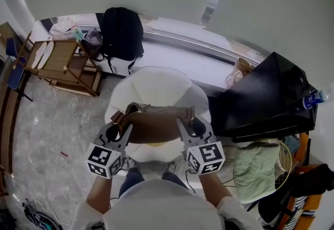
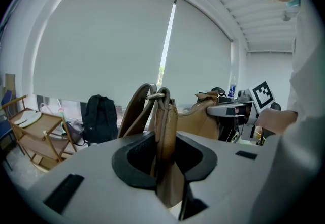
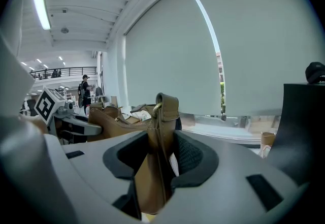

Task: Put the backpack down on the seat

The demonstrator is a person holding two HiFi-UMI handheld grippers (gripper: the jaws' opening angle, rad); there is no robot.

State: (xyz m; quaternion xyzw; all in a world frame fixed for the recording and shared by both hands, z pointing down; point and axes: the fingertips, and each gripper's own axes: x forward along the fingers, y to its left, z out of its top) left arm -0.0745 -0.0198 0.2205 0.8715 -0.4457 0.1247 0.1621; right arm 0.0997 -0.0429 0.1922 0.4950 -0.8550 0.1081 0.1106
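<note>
A brown leather bag hangs between my two grippers, just above the front of a white round seat. My left gripper is shut on the bag's left end, where the strap ring and tab sit between its jaws. My right gripper is shut on the bag's right end tab. In the left gripper view the bag's body stretches across to the other gripper. Whether the bag's underside touches the seat is hidden.
A black backpack leans on the window ledge behind the seat. A wooden folding stand is at the back left. A black slanted panel with a bottle lies to the right, and a green cloth below it.
</note>
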